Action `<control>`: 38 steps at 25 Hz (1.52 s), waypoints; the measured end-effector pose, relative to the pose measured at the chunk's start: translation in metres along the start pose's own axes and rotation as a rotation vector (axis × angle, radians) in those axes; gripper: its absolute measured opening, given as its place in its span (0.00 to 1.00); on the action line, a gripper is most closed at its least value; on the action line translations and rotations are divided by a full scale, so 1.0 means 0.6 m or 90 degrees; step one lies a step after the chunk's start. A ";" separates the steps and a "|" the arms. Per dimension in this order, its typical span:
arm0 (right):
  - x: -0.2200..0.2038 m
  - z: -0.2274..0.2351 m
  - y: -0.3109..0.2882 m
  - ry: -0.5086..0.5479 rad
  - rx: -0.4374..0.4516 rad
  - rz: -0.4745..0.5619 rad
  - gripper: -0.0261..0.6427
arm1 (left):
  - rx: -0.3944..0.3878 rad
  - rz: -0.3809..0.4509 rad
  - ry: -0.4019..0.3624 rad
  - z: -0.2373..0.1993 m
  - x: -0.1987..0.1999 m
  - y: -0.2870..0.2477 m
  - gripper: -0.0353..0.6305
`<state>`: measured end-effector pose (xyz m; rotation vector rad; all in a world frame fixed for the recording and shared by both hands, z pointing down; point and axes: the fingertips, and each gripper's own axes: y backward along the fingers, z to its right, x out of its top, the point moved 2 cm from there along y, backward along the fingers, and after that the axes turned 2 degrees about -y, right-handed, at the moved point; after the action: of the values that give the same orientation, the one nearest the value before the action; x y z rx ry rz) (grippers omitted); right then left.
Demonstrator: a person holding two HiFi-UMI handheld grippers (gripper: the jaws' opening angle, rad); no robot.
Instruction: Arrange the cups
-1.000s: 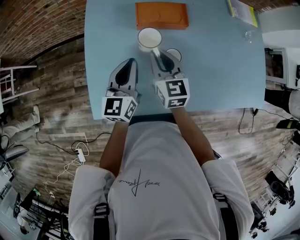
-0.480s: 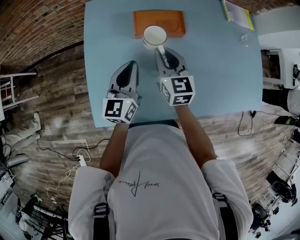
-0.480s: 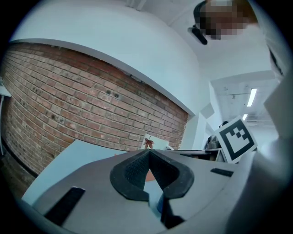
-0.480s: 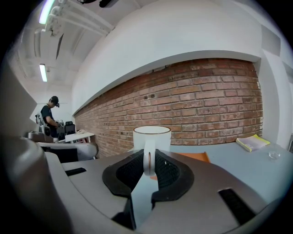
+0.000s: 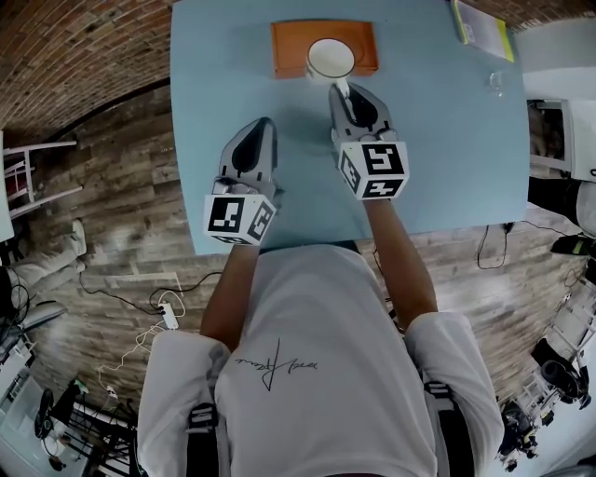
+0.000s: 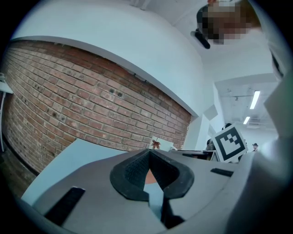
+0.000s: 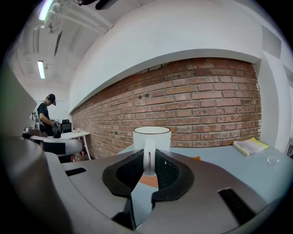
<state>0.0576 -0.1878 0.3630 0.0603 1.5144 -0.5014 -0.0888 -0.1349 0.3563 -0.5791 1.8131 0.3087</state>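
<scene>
Since the earlier frame, the right tool (image 5: 342,90) has moved with the white cup (image 5: 331,59) toward the upper right of the head view. The cup was then on the near side of the orange tray (image 5: 289,37), and now it lies over the right half of the tray, at the top middle of the frame. Whether the cup rests on the tray or is held just above it, I cannot tell, because the tool body hides its bottom.

In the right gripper view, the right tool (image 7: 147,167) is closed only part way, and its two dark pads press on the handle (image 7: 148,157) of the cup (image 7: 152,137). The cup stands upright, with its open mouth up.

The left tool (image 5: 261,126) is in the middle left of the head view, over the blue counter (image 5: 438,140) and well apart from the cup. In the left gripper view, the left tool (image 6: 149,153) has its pads brought together at the tips, with nothing between them.

A yellow booklet (image 5: 482,23) lies at the upper right corner of the counter.
</scene>
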 end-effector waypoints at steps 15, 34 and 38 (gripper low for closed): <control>-0.008 0.066 -0.029 -0.001 -0.022 0.005 0.14 | -0.016 -0.027 -0.014 -0.002 -0.012 -0.039 0.06; -0.045 0.151 -0.084 -0.017 -0.054 -0.003 0.14 | 0.003 -0.046 0.002 -0.010 -0.022 -0.060 0.06; -0.062 0.157 -0.090 -0.016 -0.063 -0.008 0.14 | 0.005 -0.055 0.006 -0.011 -0.029 -0.063 0.06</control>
<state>0.1276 -0.2584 0.4206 -0.0325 1.5137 -0.4340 -0.0705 -0.1660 0.3777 -0.6517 1.7914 0.2402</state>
